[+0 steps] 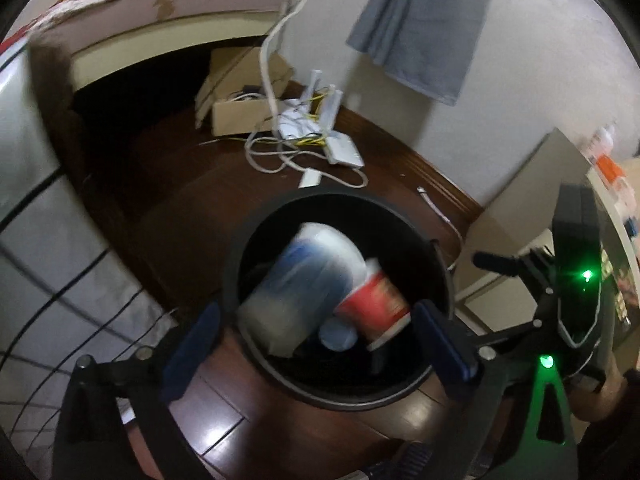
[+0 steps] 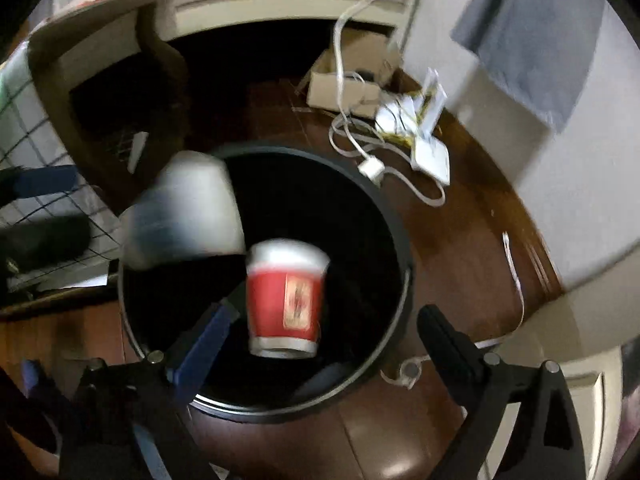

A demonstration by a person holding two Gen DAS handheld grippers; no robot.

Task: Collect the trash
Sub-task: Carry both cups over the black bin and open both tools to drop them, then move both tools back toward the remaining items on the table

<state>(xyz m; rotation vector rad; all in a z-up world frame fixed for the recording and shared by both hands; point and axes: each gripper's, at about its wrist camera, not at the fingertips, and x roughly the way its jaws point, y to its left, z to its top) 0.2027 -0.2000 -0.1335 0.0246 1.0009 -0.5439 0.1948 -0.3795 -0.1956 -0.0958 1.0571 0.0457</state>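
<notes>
Red paper cup [image 2: 286,300] and a larger white plastic tub with a blue label [image 1: 304,276] are both blurred over the mouth of the round black waste bin [image 1: 436,264] — seemingly dropping into it, free of either grip. Left tongs [image 1: 316,340] and right tongs [image 2: 324,344] each stand wide apart above the bin, nothing between them. My judgement: hold both over the opening until the pieces settle, so none tips over the rim. Count — one cup, one tub, one bin, two tongs.
</notes>
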